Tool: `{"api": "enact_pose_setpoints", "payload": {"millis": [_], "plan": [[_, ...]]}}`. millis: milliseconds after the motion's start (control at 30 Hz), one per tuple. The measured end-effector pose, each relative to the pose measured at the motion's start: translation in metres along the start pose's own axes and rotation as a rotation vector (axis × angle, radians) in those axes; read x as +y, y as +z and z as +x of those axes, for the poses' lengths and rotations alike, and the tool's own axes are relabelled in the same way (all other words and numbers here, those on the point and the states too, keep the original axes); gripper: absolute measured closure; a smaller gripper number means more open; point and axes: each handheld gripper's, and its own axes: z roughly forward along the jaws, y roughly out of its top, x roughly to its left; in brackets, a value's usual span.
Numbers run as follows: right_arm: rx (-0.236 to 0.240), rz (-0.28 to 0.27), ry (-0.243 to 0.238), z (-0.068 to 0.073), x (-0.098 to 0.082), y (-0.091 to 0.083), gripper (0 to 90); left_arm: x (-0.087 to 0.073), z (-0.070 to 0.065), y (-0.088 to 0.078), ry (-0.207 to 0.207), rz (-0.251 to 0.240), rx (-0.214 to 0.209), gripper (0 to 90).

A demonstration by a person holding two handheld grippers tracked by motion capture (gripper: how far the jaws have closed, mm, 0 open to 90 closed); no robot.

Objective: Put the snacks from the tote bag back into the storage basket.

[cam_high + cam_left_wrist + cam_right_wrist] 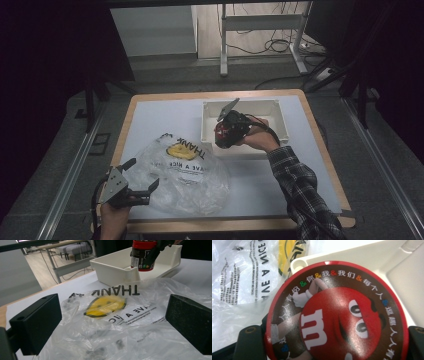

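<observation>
Candy tub [223,134], a red-lidded round one with a cartoon candy face printed on top, hung clamped between the jaws of the right gripper [226,136], raised over the near left corner of the white tray [280,116] rather than resting in it. In the left gripper view the tub's [142,255] base floated clear above the tray floor, just past the tray's [110,270] near wall. Its lid [337,312] sat squarely between the two black jaws in the right gripper view.

To the left and nearer lay the clear plastic bag [182,172], crumpled flat on the table [150,115], printed with a yellow smiley and a thank-you message (the print read reversed from the left gripper's side). The left gripper [141,176] hovered at the bag's near left edge with its jaws spread wide, gripping nothing; whether they touched the film I could not tell.

By my reading, the tub was out of the tray and headed for the bag. Bag opened and held, tub slipped inside: both seemingly remained.
</observation>
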Motion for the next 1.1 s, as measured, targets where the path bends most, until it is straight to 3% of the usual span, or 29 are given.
{"api": "enact_pose_setpoints", "payload": {"millis": [633,1100], "plan": [[0.001,0.01,-0.004,-0.02,0.009,0.019,25.7,0.0,0.0,0.0,0.002,0.0,0.001,0.4],[0.013,0.014,-0.026,-0.028,0.012,0.036,25.7,0.0,0.0,0.0,0.002,-0.002,0.002,0.5]]}}
